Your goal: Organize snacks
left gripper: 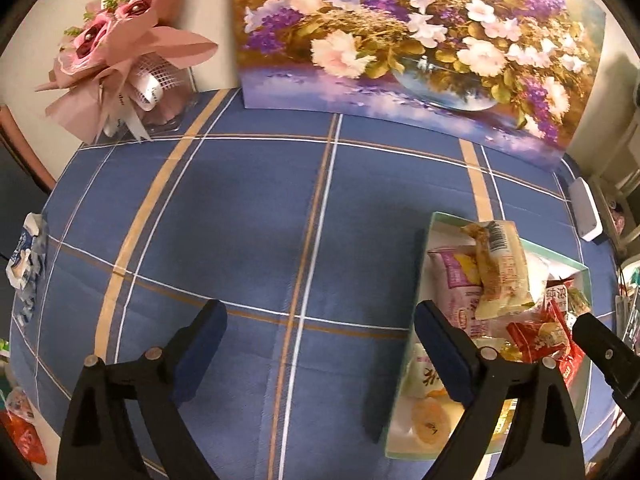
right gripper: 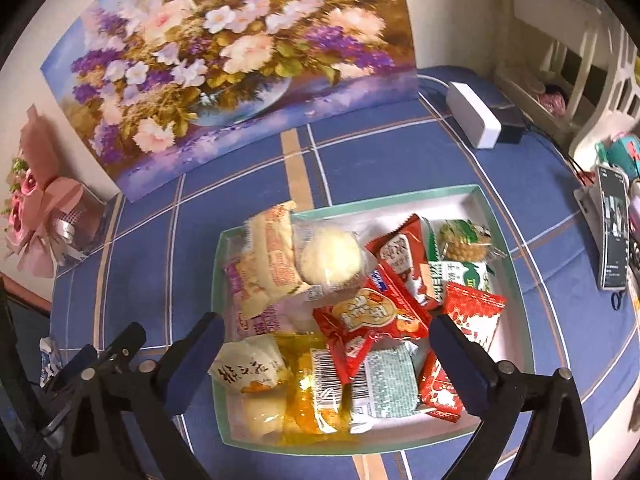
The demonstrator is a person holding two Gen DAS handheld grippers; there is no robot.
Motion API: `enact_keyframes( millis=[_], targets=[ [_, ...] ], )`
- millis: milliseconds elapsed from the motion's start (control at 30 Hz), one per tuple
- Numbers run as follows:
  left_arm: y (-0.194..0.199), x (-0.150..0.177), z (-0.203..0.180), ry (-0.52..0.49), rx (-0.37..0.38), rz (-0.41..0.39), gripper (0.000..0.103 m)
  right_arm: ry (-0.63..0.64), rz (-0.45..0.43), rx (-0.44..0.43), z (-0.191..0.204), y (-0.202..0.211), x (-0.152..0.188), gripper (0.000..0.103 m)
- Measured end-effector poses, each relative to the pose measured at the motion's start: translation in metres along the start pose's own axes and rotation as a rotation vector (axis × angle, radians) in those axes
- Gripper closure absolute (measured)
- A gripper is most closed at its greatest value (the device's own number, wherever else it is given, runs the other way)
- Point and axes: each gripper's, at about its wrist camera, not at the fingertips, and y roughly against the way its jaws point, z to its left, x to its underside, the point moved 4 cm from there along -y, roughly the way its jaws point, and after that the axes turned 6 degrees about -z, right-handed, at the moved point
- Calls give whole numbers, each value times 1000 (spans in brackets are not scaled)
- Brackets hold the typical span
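Observation:
A shallow box with a pale green rim (right gripper: 218, 280) sits on the blue checked tablecloth and holds several wrapped snacks: red packets (right gripper: 384, 312), a round pastry (right gripper: 330, 260), yellow bread packs (right gripper: 272, 264) and a green-white pack (right gripper: 460, 276). My right gripper (right gripper: 326, 364) is open and empty, hovering over the box's near side. My left gripper (left gripper: 320, 348) is open and empty over bare cloth, left of the box (left gripper: 424, 264), with its right finger (left gripper: 444, 352) at the box's left wall. The right gripper's finger shows at the right edge of the left wrist view (left gripper: 604, 348).
A flower painting (left gripper: 400, 40) leans on the wall at the back. A pink bouquet (left gripper: 120, 52) stands at the back left. A white block (right gripper: 474, 120) and a phone on a stand (right gripper: 612, 232) are to the right. Wrappers (left gripper: 24, 264) lie at the left table edge.

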Motion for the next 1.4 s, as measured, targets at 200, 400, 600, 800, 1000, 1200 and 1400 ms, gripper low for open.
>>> enact_keyframes(
  millis=[200,400,600,800,1000,1200,1400],
  targets=[
    [15,2,6,-24,-55,-55,8,42,-24,2,13,6,5,0],
    [32,16,16,-36,-92,-59,8,76,-21,12,19,15,28,0],
    [44,40,29,-62,-115,-43,8,99,-4,36,17,23,58,0],
    [57,61,49,-63,-116,-25,8,127,-11,37,20,37,82,0],
    [63,76,56,-71,-106,-12,8,160,-25,42,25,48,95,0],
    [67,84,56,-86,-94,-12,8,174,-37,38,29,51,95,0],
    [71,85,55,-88,-87,-28,8,177,-38,31,30,51,95,0]
  ],
)
